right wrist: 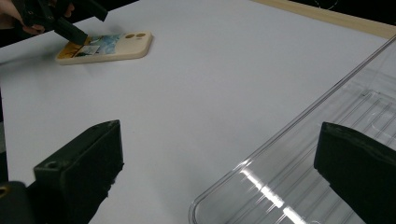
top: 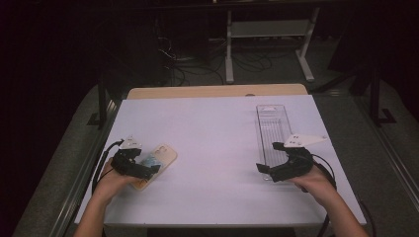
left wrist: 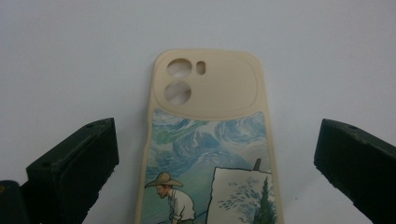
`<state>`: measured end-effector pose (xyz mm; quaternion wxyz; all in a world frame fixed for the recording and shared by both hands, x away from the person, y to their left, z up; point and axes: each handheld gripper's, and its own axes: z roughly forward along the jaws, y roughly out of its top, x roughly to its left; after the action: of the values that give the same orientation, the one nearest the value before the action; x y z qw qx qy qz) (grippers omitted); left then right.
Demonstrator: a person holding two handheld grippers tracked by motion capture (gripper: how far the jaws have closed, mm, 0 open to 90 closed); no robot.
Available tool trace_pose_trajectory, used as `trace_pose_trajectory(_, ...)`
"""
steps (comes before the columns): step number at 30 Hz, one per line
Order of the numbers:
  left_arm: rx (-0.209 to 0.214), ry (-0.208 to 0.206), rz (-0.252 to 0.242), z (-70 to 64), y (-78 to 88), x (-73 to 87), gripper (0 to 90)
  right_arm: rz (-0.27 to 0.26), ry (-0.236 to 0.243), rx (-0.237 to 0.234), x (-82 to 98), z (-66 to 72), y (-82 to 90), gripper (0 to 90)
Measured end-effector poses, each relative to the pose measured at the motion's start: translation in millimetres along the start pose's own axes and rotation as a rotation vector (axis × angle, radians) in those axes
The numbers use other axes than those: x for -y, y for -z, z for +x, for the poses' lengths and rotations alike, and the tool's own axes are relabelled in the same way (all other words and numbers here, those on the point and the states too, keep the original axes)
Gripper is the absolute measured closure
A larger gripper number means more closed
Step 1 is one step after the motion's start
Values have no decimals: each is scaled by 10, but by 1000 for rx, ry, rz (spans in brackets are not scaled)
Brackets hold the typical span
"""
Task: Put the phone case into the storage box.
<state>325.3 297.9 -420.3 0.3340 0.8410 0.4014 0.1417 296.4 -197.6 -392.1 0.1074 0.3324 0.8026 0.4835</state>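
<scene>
A cream phone case (top: 164,155) with a painted blue-sky scene lies back up on the white table (top: 212,143), at the left. In the left gripper view the phone case (left wrist: 210,112) runs between the two black jaws, its camera cut-outs at the far end. My left gripper (top: 148,163) (left wrist: 218,133) is open, one jaw on each side of the case, not touching it. My right gripper (top: 270,157) (right wrist: 219,140) is open too, straddling the near left corner of a long clear plastic tray (top: 272,126) (right wrist: 327,121).
The right gripper view also takes in the phone case (right wrist: 121,45) and the left gripper (right wrist: 70,28) far off. A wooden table edge (top: 217,91) runs behind the white sheet. Beyond it are a dark floor with cables and a white desk frame (top: 269,29).
</scene>
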Motion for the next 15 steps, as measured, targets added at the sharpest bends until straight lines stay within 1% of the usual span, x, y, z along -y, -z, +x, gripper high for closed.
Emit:
trace_pose_trajectory(3,-6,-3,12,-4,-12,28,0,0,0,-1,0,1,-1,9)
trace_pose_trajectory(4,-10,-14,20,-2,-16,37,0,-1,1,-1,0,2,-3,9)
trace_pose_trajectory(8,-17,6,18,-17,-40,58,0,0,2,-1,0,1,-6,9)
trace_pose_trajectory(10,-23,-13,38,-12,-56,64,0,-3,8,1,-1,-4,-8,9)
trace_pose_trajectory(11,-23,-13,38,-12,-56,64,0,-3,8,1,-1,-5,-7,9)
trace_pose_trajectory(12,-28,-18,53,-14,-75,74,0,-4,8,1,-1,-6,-7,9)
trace_pose_trajectory(15,-29,-23,67,-16,-89,82,0,-2,8,1,0,-7,-6,9)
